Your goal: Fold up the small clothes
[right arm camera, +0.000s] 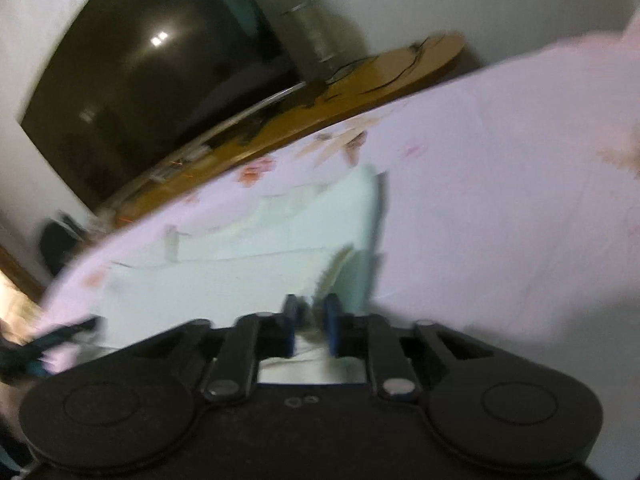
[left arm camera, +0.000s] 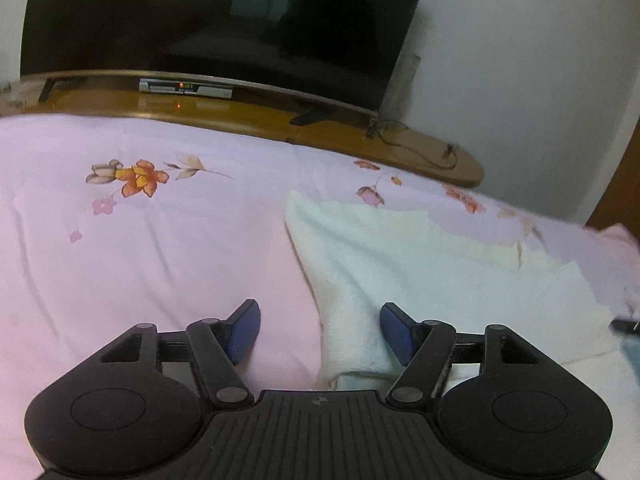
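A pale cream-white terry cloth point(left arm camera: 420, 264) lies on the pink floral bedsheet point(left arm camera: 140, 248). My left gripper point(left arm camera: 320, 330) is open, its blue pads astride the cloth's left edge near its near corner. In the blurred right wrist view the same cloth point(right arm camera: 240, 272) lies spread out, and my right gripper point(right arm camera: 310, 328) is shut on a raised edge of it, with fabric pinched between the blue pads.
A dark TV point(left arm camera: 224, 20) stands on a wooden shelf point(left arm camera: 248, 116) beyond the bed, with a set-top box point(left arm camera: 186, 88) and cables point(left arm camera: 420, 152). A white wall point(left arm camera: 520, 80) is at the right. A dark object point(left arm camera: 626, 326) shows at the right edge.
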A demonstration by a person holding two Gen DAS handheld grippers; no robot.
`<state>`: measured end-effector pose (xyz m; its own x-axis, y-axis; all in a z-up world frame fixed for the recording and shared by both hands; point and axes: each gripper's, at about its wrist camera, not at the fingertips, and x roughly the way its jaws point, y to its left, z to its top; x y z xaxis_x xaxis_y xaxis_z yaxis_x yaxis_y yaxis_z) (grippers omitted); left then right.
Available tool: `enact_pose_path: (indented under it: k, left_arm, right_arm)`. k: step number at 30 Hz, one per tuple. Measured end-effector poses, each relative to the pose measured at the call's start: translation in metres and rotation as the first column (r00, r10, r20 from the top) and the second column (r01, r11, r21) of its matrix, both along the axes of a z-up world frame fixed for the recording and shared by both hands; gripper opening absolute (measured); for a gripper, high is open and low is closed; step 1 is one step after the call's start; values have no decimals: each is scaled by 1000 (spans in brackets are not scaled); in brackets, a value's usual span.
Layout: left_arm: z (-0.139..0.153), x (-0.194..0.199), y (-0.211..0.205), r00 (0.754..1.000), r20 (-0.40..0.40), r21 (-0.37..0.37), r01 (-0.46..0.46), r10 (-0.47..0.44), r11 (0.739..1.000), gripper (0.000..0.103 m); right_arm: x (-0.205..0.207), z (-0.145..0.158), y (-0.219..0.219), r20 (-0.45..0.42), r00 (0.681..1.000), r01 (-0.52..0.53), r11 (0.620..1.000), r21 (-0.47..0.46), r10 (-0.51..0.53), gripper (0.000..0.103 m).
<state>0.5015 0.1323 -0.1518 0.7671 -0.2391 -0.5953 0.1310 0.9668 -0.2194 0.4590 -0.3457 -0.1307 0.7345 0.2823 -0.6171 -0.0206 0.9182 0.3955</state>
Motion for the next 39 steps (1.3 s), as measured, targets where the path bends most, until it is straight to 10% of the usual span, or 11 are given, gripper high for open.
enact_pose_path:
  k: [5, 8, 13, 26, 33, 36, 39]
  left_arm:
    - [19, -8, -20, 999, 19, 146, -30, 27, 989, 69]
    - [26, -21, -37, 998, 60, 267, 2, -19, 964, 69]
    - [16, -13, -34, 998, -32, 241, -39, 48, 970, 86]
    - [58, -125, -29, 1000, -7, 256, -28, 31, 966, 86]
    - [44, -245, 9, 991, -132, 81, 24, -13, 996, 86]
    - [32, -297, 33, 977, -210, -37, 33, -41, 999, 62]
    - [26, -335, 47, 970, -228, -169, 43, -82, 985, 62]
  right_arm:
    - [6, 0, -3, -48, 993, 104, 994, -24, -105, 18]
    - [-25, 29, -2, 106, 991, 85, 996, -10, -83, 26]
    - [5, -7, 26, -61, 998, -10, 981, -194, -2, 28]
    - [-83, 55, 33, 29, 999, -13, 991, -133, 17, 33]
    - [-199, 49, 9, -51, 999, -21, 999, -33, 19, 42]
    - [-251, 35, -8, -97, 995, 12, 999, 44, -8, 43]
    - [-298, 13, -22, -155, 988, 37, 981, 190, -8, 42]
